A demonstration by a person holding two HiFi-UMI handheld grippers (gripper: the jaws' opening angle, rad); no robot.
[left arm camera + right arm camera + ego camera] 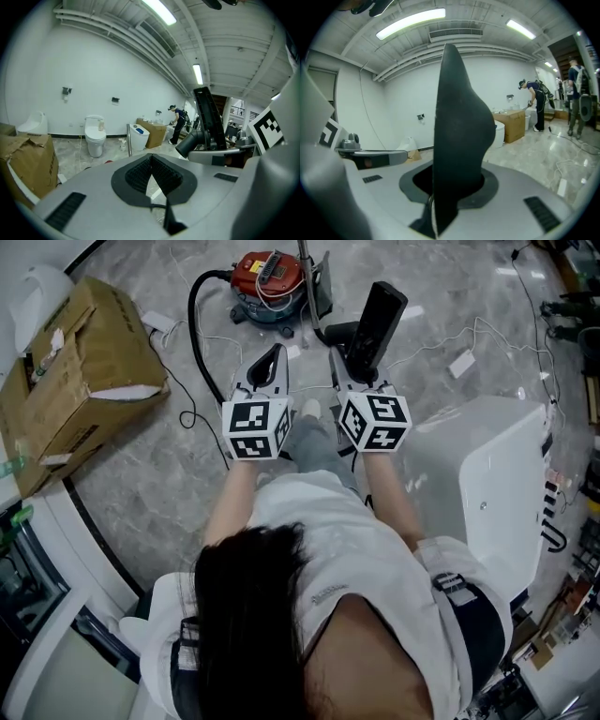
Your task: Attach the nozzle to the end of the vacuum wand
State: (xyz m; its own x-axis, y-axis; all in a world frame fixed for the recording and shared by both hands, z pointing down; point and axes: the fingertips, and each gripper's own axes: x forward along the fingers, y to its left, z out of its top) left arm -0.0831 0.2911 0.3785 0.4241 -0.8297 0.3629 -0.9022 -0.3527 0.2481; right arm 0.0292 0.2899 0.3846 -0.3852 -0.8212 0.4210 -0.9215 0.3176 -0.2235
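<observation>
Left hand-held gripper: jaws pressed tight together, nothing between them. Right hand-held gripper: jaws a little apart, squeezing black nozzle. Nozzle stuck up and forward out of jaws. Both hand-held grippers were side by side, held out over gray floor. Red vacuum sat on floor ahead of them, well apart from nozzle. Black hose curled out from vacuum. Torn cardboard box lay off to left.
</observation>
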